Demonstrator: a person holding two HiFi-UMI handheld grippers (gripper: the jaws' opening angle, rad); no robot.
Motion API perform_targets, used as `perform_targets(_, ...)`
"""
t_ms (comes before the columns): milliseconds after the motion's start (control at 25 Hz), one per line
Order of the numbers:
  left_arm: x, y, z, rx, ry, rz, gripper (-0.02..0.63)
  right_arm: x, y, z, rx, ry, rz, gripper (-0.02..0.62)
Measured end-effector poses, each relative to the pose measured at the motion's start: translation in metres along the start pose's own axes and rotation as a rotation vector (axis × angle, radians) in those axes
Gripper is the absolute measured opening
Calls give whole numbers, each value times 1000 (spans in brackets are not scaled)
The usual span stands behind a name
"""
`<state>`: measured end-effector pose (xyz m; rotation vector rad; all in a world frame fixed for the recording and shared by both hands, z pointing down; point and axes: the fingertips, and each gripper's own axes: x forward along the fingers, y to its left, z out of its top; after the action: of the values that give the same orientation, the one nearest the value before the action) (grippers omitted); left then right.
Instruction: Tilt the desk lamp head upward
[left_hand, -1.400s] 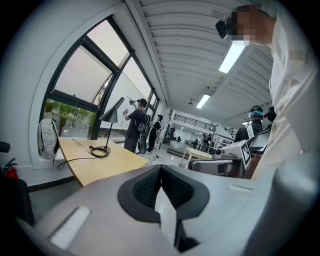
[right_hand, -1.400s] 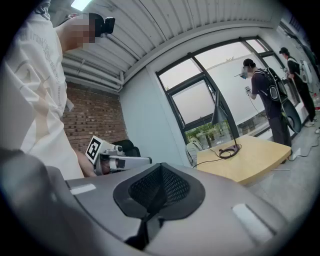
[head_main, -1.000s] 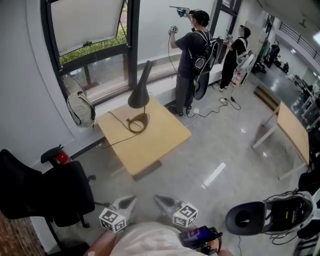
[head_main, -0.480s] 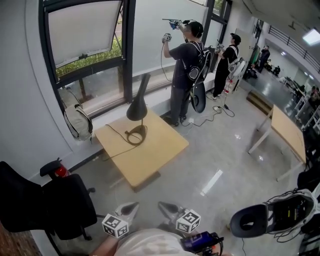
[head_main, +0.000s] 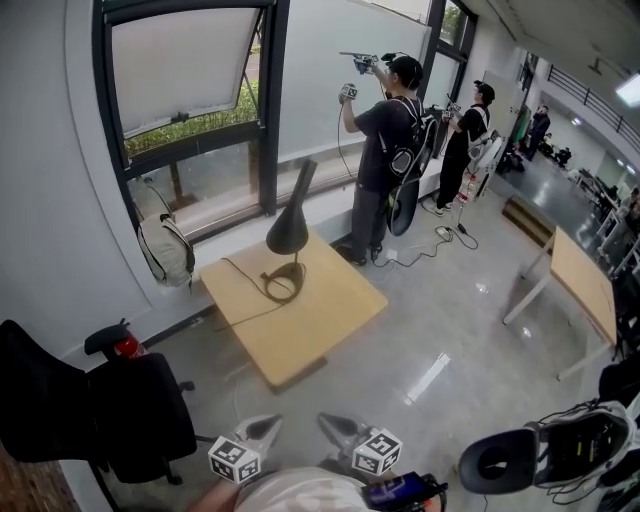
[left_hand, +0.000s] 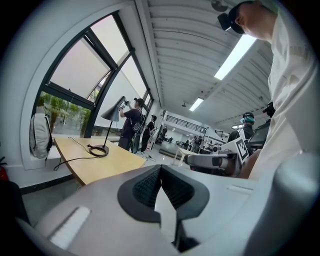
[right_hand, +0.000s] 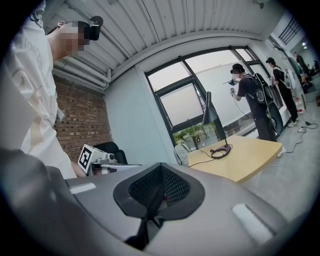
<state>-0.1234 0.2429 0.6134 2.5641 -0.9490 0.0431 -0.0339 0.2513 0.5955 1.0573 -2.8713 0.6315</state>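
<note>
A black desk lamp (head_main: 291, 222) with a cone head pointing down stands on a ring base (head_main: 284, 284) on a small wooden desk (head_main: 330, 310) by the window; it shows too as the lamp (left_hand: 112, 111) in the left gripper view and the lamp (right_hand: 211, 115) in the right gripper view. My left gripper (head_main: 262, 429) and right gripper (head_main: 335, 428) are low at the bottom of the head view, close to my body, well short of the desk. Both are shut and hold nothing.
A black office chair (head_main: 110, 410) stands at the left, a grey backpack (head_main: 165, 250) leans on the sill. Two people (head_main: 385, 150) with grippers work at the window beyond the desk. Another wooden table (head_main: 580, 280) is at the right; black gear (head_main: 545, 455) lies bottom right.
The view has shifted slightly, with the desk and lamp sitting a little lower and further right in the head view. Both grippers stay shut near the bottom edge.
</note>
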Motion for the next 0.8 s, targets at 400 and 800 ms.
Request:
perform_targets(400, -2, 0, -5, -3, 20, 6, 2, 5, -1, -11, -24, 54, -1, 12)
perform_targets(800, -12, -5, -19, -16, 58, -13, 2, 1, 6, -23, -29, 48, -61, 12)
